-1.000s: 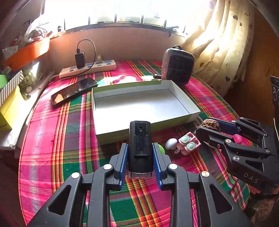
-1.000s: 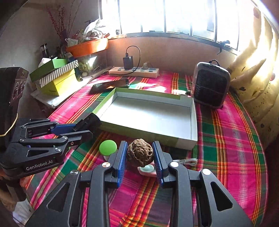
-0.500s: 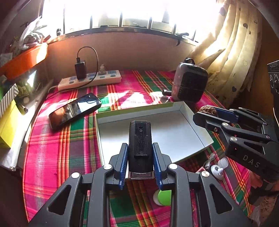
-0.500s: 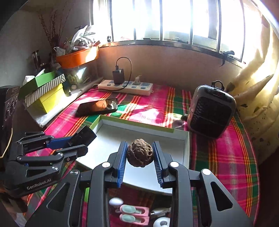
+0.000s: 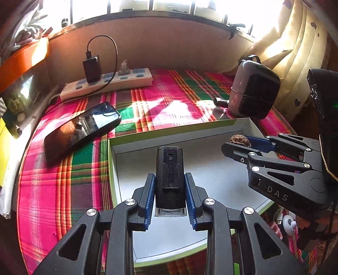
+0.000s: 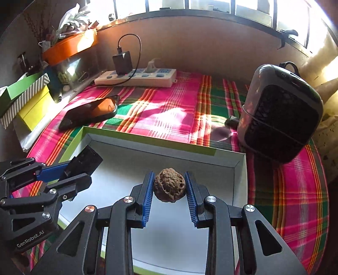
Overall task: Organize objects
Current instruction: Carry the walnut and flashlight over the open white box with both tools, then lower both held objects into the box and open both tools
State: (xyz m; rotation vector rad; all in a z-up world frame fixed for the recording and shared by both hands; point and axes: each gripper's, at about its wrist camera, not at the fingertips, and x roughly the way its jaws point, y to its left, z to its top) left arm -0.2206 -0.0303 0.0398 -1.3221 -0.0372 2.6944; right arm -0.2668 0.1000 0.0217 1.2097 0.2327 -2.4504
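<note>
We hold both loads over the box (image 5: 238, 124): left gripper (image 5: 170, 188) pinching black lighter (image 5: 169, 169), right gripper (image 6: 169, 188) pinching walnut (image 6: 169, 185); released high, the walnut may roll.

Strong daylight from the overexposed window (image 5: 169, 4) casts bright patches across the plaid tablecloth (image 6: 169, 114) and glare on the curtain (image 5: 295, 42), while fisheye distortion curves and darkens both views' edges; focus stays sharp.
</note>
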